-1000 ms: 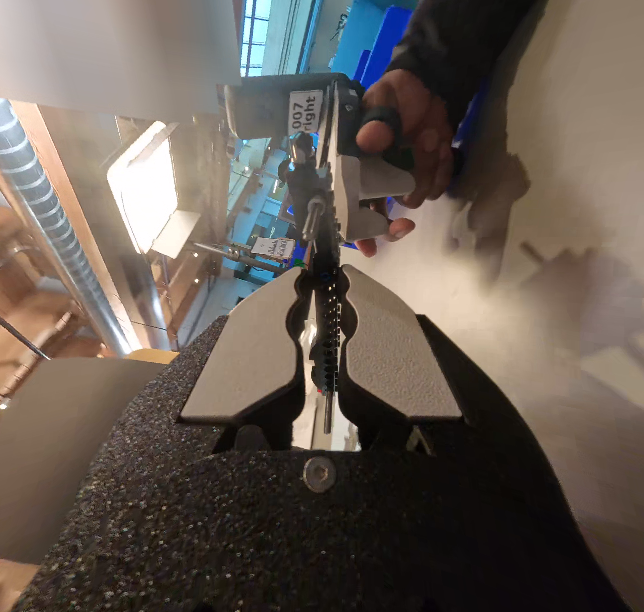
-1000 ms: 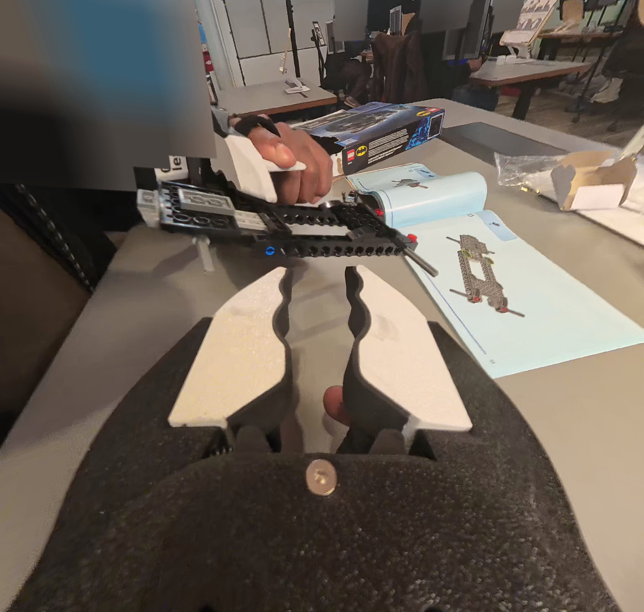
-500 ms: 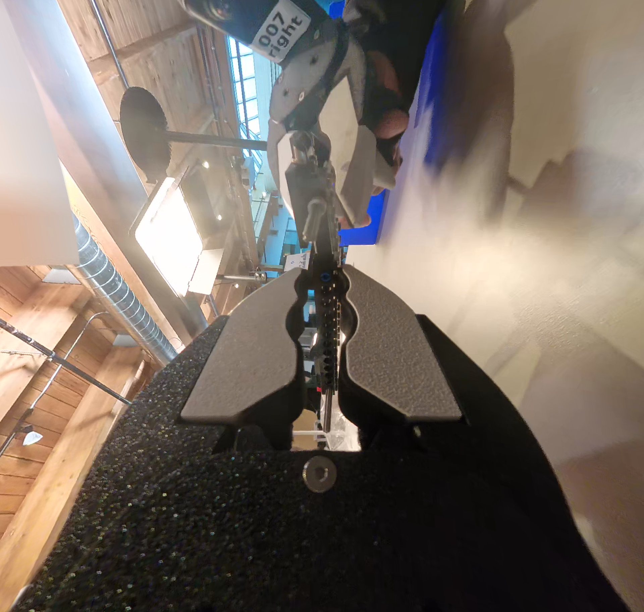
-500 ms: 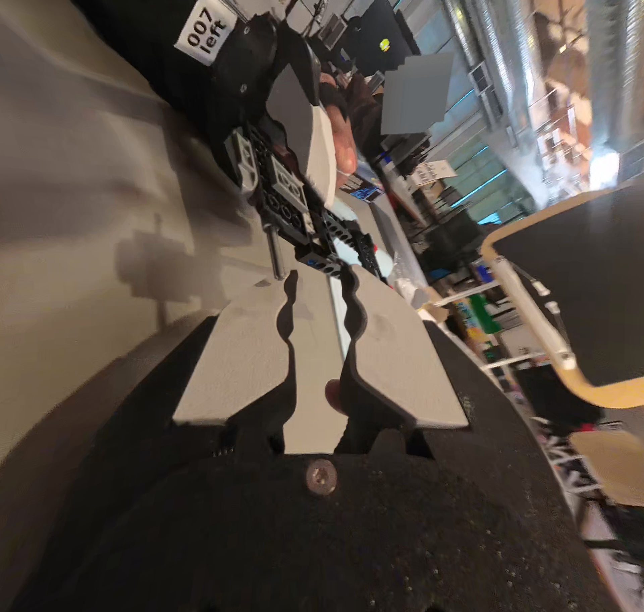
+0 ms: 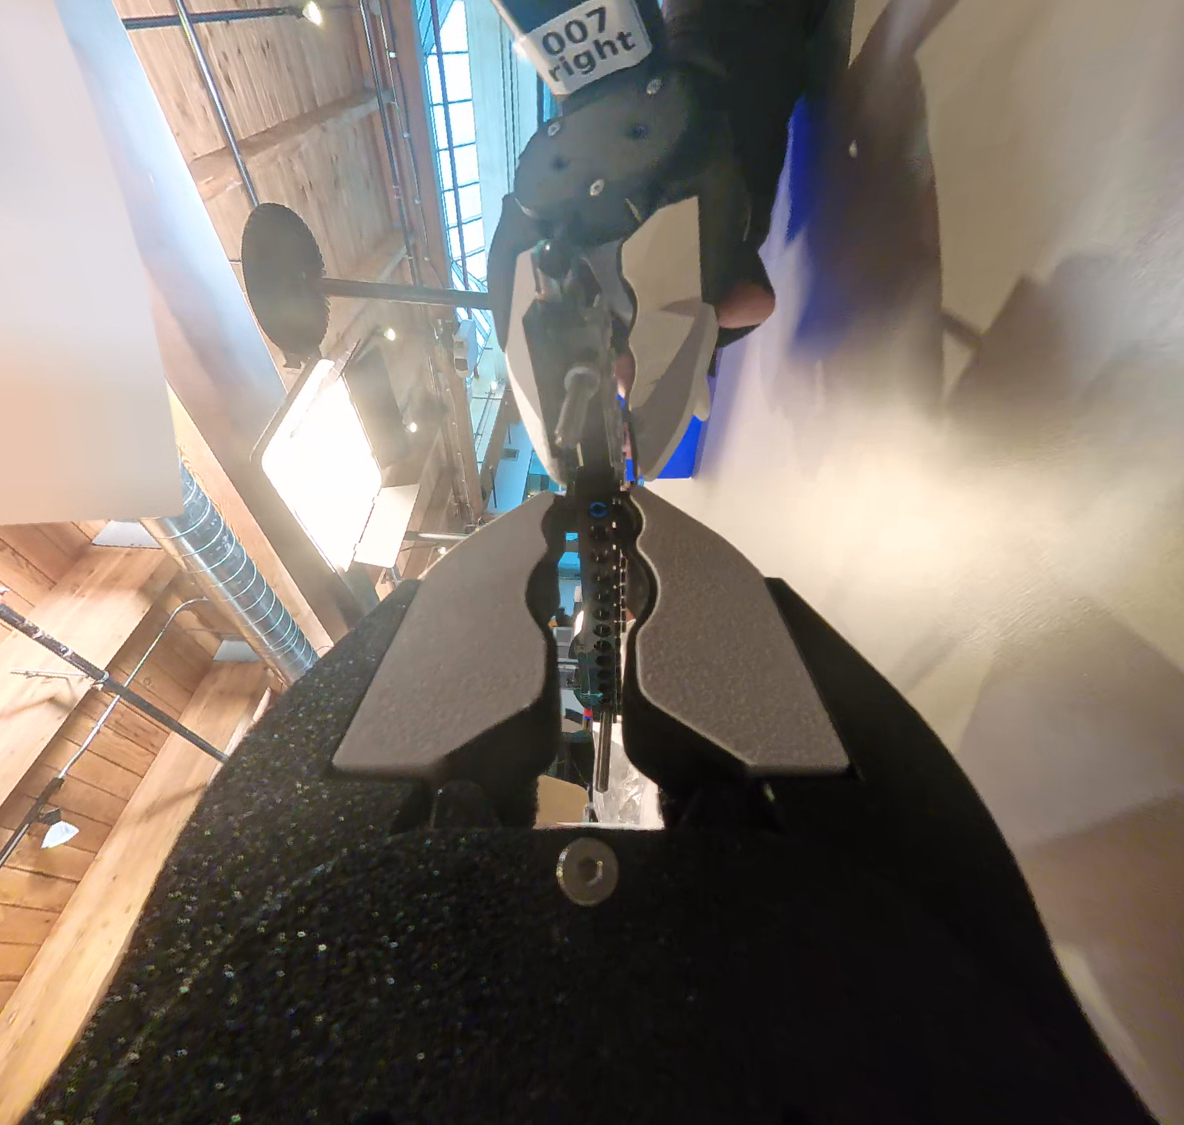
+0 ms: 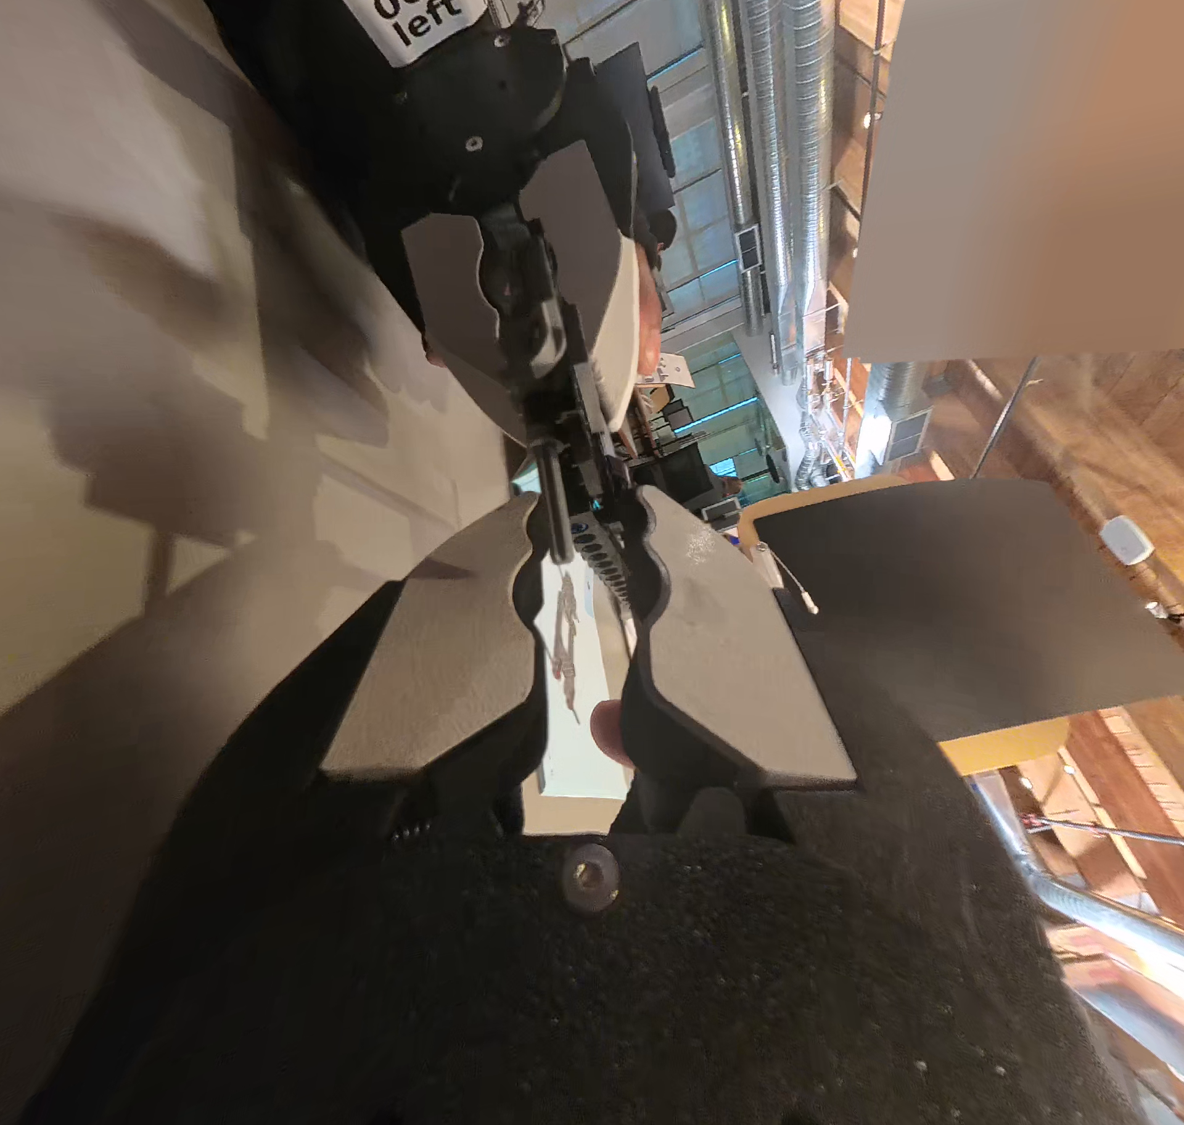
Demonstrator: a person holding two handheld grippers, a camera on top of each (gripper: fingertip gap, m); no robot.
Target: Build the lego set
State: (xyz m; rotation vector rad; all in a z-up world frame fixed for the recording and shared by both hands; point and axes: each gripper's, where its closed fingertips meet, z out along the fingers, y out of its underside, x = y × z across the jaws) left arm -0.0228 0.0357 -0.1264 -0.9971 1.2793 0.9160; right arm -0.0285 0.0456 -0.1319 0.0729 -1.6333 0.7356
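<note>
Left wrist view: the left claw is clamped on a black brick-built frame held above the counter – light, rigid (joints likely fragile). The right claw straddles its other end; contact unclear.

Two printed labels are legible. One is a white label with black digits and a word, stuck on the black body of the right claw, far in the left wrist view. The other is a like white label on the black body of the left claw, far left in the right wrist view. A small white tag beyond is too small to read. A page on the surface carries drawings only.
</note>
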